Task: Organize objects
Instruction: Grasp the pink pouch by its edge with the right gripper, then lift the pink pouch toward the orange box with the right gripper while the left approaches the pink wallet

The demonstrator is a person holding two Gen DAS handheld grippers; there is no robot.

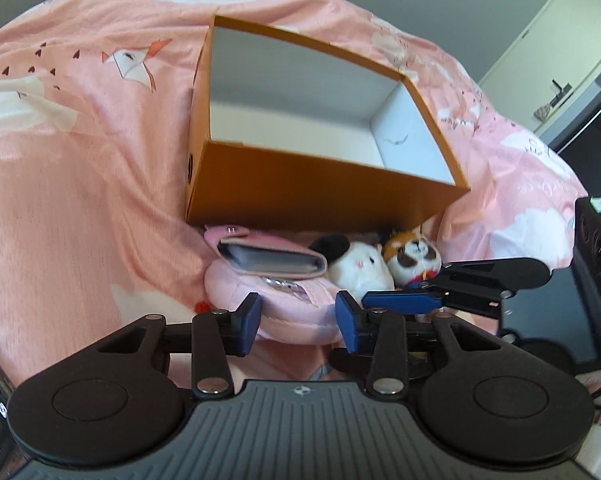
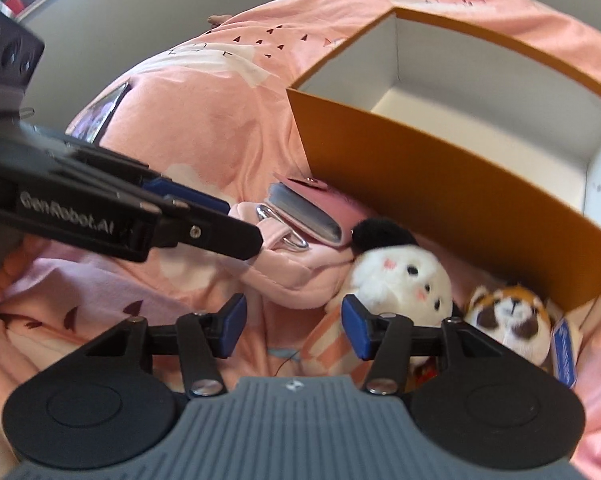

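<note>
Beside orange box (image 1: 316, 196), left claw (image 1: 298, 320) spread over pink pouch (image 1: 300, 312)

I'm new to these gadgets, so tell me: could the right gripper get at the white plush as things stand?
Probably yes. The right gripper is open, and the white plush lies just ahead of its right finger with nothing lying over it. The pink pouch and orange box sit close beside it, though.

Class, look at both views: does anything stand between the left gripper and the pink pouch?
Nothing visible does. The left gripper is open, and the pink pouch lies directly ahead between its fingers.
</note>
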